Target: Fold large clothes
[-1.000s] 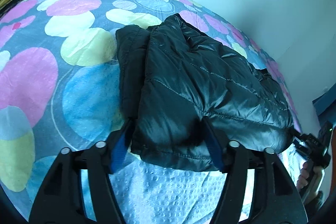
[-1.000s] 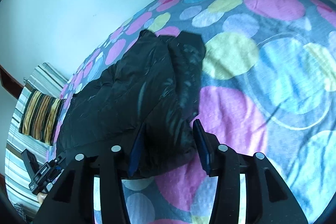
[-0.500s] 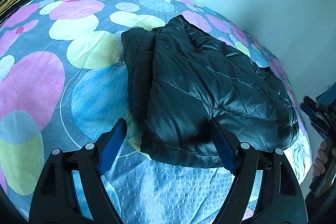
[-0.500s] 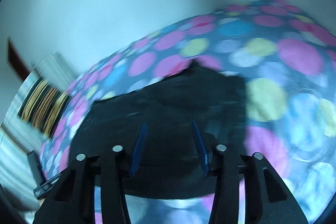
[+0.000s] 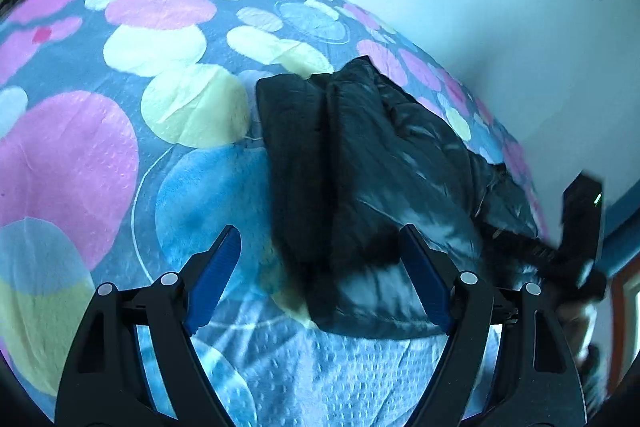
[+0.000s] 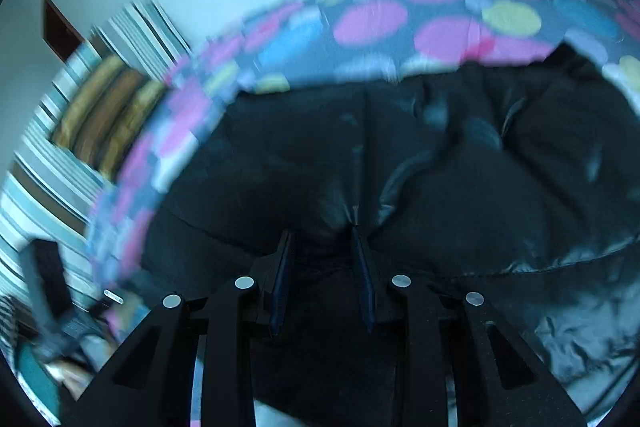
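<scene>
Left hand-held gripper point(image 5: 320, 267) hangs released, just opened wider, over the jacket's point(image 5: 380, 179) near edge; right hand-held gripper point(image 6: 323, 247) is closing, pinching jacket fabric on the bed point(image 5: 120, 131).

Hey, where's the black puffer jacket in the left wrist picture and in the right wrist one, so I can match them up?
Left wrist view: the black puffer jacket lies folded right of centre, its near edge between the open fingers of the left gripper.
Right wrist view: it fills the centre and right, bunched between the fingers of the right gripper.
Shared landmark: the spotted bedspread under it.
</scene>
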The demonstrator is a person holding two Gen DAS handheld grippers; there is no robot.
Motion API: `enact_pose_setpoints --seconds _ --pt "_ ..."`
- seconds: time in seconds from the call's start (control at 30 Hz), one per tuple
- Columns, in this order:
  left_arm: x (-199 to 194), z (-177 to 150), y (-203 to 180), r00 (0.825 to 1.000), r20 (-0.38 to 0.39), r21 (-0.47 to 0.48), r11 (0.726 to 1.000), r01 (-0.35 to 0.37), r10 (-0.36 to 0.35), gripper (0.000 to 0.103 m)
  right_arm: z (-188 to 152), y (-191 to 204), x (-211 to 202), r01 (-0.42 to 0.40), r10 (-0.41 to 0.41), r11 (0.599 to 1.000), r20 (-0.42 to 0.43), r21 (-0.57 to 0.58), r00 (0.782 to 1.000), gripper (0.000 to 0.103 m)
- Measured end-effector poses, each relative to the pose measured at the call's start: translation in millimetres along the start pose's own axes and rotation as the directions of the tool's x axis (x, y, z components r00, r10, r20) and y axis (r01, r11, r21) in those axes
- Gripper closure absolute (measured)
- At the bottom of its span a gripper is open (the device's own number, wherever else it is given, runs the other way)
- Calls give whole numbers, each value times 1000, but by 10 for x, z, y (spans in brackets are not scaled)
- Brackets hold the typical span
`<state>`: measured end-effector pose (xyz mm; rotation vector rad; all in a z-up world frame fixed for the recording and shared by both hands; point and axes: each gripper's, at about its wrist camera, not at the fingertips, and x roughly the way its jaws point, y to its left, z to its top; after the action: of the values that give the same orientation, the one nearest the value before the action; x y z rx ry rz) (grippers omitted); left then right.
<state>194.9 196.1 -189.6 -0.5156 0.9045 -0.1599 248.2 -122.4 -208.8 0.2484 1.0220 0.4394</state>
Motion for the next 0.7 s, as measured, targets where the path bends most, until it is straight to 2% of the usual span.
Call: enact_pose_setpoints --seconds 0.27,0.47,0.57,0.7 --pt "284 289 -38 993 -73 27 996 91 -89 20 -50 -58 115 11 -11 1000 -29 -9 1000 76" --pt "577 474 -140 985 -139 51 993 105 -97 20 -58 -26 131 19 -20 1000 -21 -23 1000 76" --pt "694 486 -134 980 -181 57 994 89 -77 28 -62 -14 136 25 -25 999 -14 -31 1000 76" --pt "687 515 -164 978 -183 52 992 116 -105 56 -70 19 151 40 -41 998 -5 -46 999 76"
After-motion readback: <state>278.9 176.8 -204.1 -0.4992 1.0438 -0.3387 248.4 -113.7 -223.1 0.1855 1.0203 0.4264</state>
